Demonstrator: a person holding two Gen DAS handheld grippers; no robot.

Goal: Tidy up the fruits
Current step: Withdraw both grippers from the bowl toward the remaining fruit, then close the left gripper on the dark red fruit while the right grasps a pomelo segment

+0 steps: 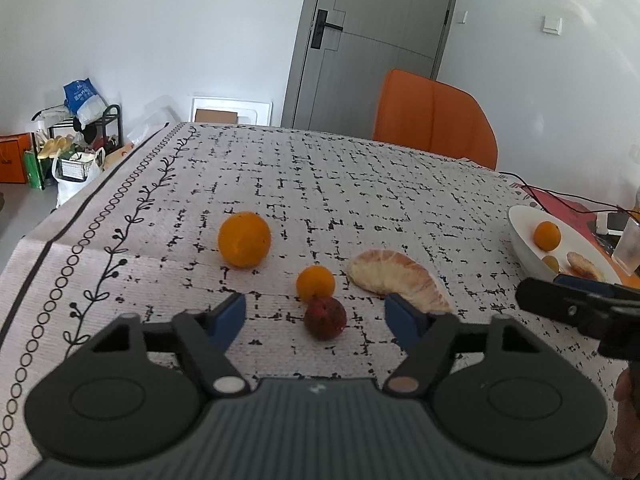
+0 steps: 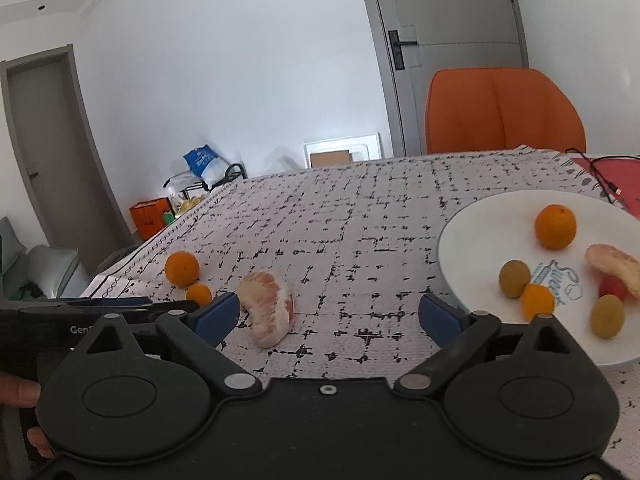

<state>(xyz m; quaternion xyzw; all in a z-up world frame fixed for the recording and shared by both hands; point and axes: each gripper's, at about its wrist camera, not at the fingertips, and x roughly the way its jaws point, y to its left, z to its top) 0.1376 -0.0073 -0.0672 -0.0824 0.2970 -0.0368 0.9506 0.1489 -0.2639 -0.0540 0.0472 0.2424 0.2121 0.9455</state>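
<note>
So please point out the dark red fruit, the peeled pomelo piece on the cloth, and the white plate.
dark red fruit (image 1: 325, 317), left wrist view, middle of its skin
peeled pomelo piece (image 2: 269, 307), right wrist view, its middle
white plate (image 2: 476, 240), right wrist view, bare surface

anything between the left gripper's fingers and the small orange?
Yes: in the left wrist view, a dark red fruit sits between the left gripper and the small orange, touching the orange's near side.
</note>
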